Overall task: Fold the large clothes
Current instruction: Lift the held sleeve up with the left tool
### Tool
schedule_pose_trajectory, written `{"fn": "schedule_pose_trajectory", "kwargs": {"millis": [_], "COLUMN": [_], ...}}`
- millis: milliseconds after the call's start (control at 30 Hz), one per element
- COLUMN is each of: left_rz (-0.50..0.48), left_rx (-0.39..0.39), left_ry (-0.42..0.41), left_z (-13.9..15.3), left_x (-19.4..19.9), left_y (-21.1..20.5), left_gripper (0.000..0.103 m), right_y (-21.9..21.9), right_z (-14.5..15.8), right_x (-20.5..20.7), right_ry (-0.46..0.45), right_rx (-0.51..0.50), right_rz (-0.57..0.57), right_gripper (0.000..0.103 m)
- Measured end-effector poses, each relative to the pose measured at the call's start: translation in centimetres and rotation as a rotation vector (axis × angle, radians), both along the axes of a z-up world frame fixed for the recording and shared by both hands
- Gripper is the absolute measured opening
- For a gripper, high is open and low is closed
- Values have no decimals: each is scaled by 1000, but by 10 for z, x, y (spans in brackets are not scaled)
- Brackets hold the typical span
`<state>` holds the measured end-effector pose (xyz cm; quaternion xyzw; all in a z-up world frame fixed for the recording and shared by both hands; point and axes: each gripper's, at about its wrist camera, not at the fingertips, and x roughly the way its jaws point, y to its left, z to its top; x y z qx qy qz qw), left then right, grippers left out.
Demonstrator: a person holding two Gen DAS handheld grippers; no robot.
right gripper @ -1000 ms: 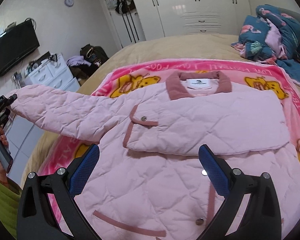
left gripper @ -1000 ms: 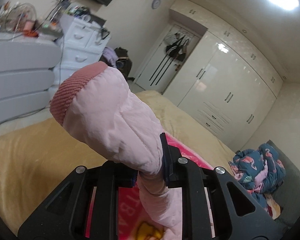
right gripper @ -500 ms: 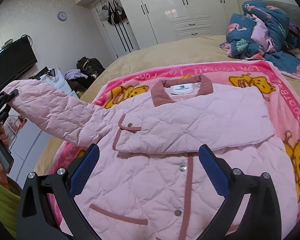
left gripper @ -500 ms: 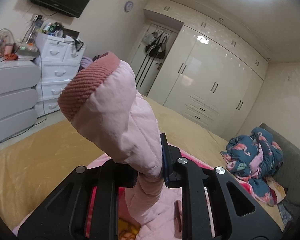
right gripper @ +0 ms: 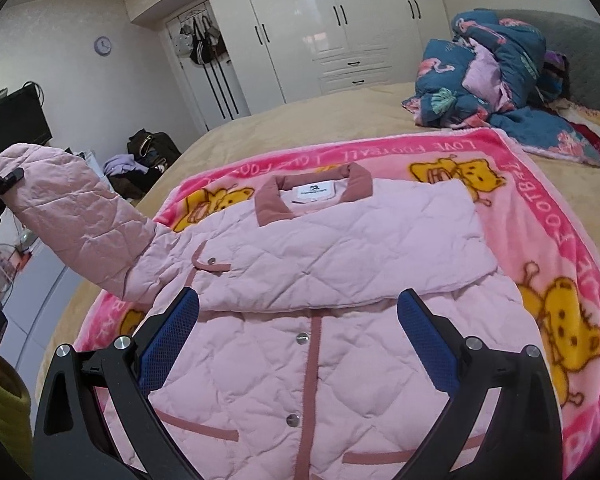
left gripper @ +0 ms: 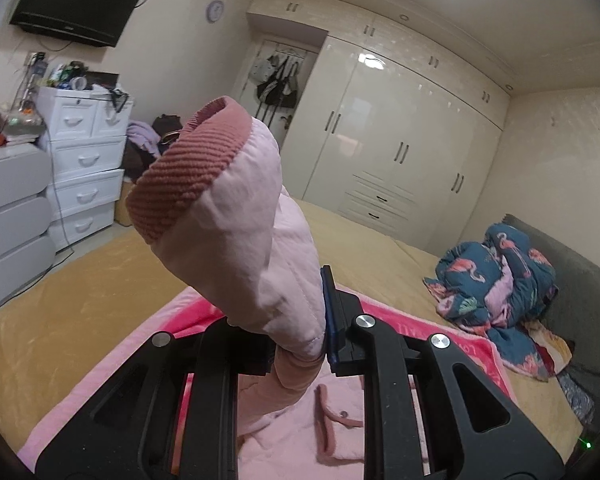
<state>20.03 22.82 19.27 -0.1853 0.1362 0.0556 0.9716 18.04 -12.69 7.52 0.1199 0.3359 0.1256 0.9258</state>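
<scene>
Pinching the sleeve (left gripper: 260, 264), left gripper (left gripper: 300, 344) holds it above the blanket (right gripper: 540, 184).

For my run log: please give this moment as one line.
left tool: shut on sleeve | right tool: open | jacket: on blanket

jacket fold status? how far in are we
Done: one sleeve already lies folded across the chest of the pink jacket, which is spread on the pink blanket. In hand: the left gripper is shut on the other sleeve, held up off the bed. The right gripper is open and empty over the jacket front. Left: lay that sleeve across, then fold the body.
</scene>
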Motion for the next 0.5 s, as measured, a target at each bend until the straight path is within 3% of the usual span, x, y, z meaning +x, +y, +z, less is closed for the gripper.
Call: {"fn": "schedule_pose_trajectory", "kwargs": {"millis": [500], "left_rz": [-140], "left_rx": [91], "left_ry": [22], "left_z": [2], "left_x": [24], "left_y": [-88], "left_gripper": [11], "right_y": [-42], "right_z": [-7], "right_x": [-8], "right_ry": [7], "right_rx": [74], "right_rz": [-63], "right_gripper": [99]}}
